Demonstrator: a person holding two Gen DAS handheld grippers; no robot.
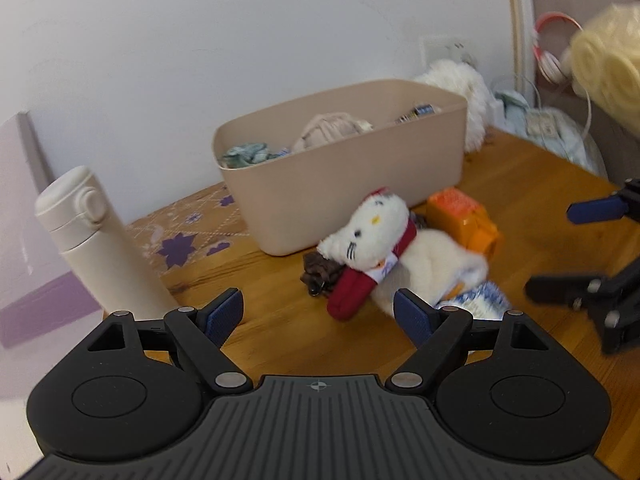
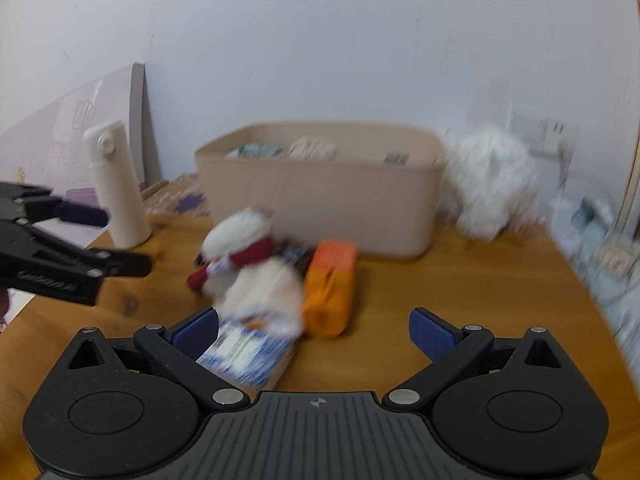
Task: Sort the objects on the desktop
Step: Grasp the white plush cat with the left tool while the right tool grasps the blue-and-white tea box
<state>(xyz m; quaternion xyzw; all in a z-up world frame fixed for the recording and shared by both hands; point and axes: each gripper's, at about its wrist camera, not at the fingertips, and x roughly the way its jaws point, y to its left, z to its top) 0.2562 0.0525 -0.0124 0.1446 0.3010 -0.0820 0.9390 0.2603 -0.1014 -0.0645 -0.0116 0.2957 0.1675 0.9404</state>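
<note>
A white cat plush with a red scarf (image 1: 384, 252) (image 2: 256, 264) lies on the wooden desk (image 1: 288, 332) in front of a beige bin (image 1: 344, 184) (image 2: 320, 196). An orange packet (image 1: 464, 216) (image 2: 332, 288), a blue-white packet (image 1: 484, 300) (image 2: 248, 352) and a small brown object (image 1: 320, 274) lie around it. My left gripper (image 1: 318, 312) is open and empty, just short of the plush. My right gripper (image 2: 314, 330) is open and empty, with the blue-white packet by its left finger. It also shows in the left wrist view (image 1: 568, 248).
A cream bottle (image 1: 96, 240) (image 2: 118, 188) stands at the desk's left. A fluffy white plush (image 1: 464, 96) (image 2: 488, 184) sits right of the bin. The bin holds cloth items. Headphones (image 1: 548, 52) and bedding lie at the far right.
</note>
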